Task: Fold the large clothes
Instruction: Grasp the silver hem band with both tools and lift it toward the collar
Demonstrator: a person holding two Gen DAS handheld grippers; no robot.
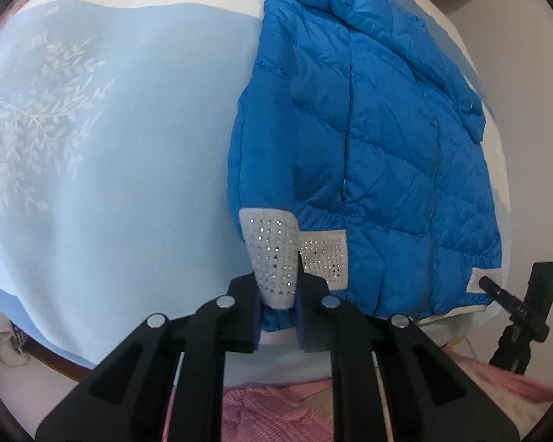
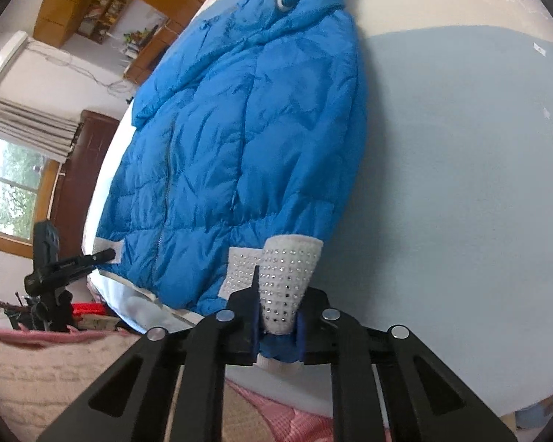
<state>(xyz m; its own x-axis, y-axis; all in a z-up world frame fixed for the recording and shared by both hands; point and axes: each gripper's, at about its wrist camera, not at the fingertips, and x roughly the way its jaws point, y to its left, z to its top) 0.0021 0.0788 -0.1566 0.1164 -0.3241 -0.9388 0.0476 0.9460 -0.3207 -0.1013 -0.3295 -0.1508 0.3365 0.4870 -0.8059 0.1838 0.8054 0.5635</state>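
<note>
A blue quilted puffer jacket (image 1: 379,140) lies front up and zipped on a light blue sheet; it also shows in the right wrist view (image 2: 239,140). It has white cuffs and hem bands studded with rhinestones. My left gripper (image 1: 278,291) is shut on a white studded sleeve cuff (image 1: 271,254) at the jacket's near left corner. My right gripper (image 2: 278,316) is shut on a white studded sleeve cuff (image 2: 287,276) at the jacket's near corner in its own view. The cuffs' ends are hidden between the jaws.
The light blue sheet (image 1: 129,169) with a white leaf print covers the bed. A pink knitted blanket (image 1: 276,412) lies at the near edge. A black device on a tripod (image 1: 523,313) stands beside the bed (image 2: 51,269). A window (image 2: 11,191) and wooden shelves (image 2: 103,3) are behind.
</note>
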